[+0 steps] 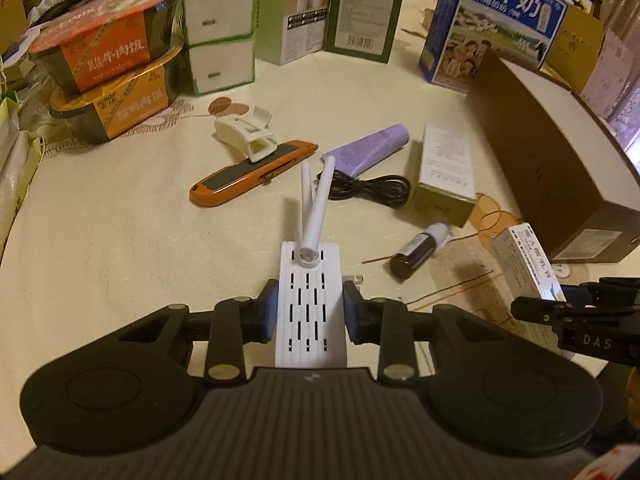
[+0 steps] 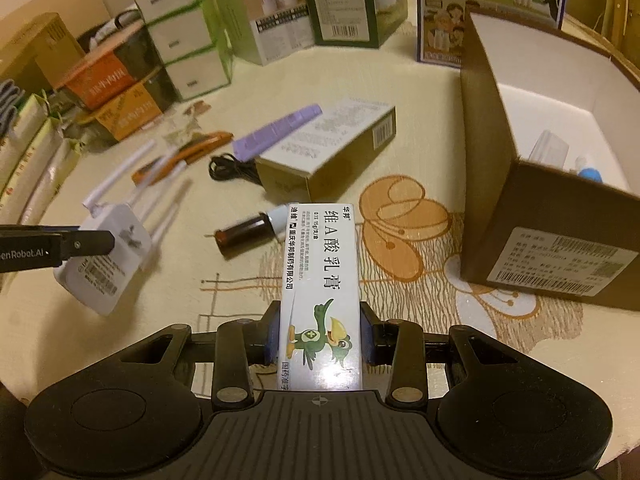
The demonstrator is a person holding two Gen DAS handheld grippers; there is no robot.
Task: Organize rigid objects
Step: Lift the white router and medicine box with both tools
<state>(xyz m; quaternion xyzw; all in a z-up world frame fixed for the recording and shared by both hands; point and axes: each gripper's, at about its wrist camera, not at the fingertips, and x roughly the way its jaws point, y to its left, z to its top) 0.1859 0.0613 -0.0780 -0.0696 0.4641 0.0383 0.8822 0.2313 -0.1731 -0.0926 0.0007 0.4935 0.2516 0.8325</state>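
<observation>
Two stacked instant-rice bowls, orange over yellow, stand at the far left of a cream patterned tablecloth, beside a stack of white, green-edged boxes. Nearer the middle, a white plastic clip rests on an orange utility knife. The left gripper holds a white Wi-Fi repeater, its blue pads pressed to the slotted body's sides and two antennas fanning forward; the right wrist view shows the device hanging clear of the cloth. Beyond it lie a lilac tube, a coiled black cable, a pale green carton on its side and a small brown bottle. The right gripper clamps a white ointment box printed with a green cartoon bird, held above the table. At far right stands an open cardboard box, white inside, with a few small items in it; a blue milk carton rises behind.
</observation>
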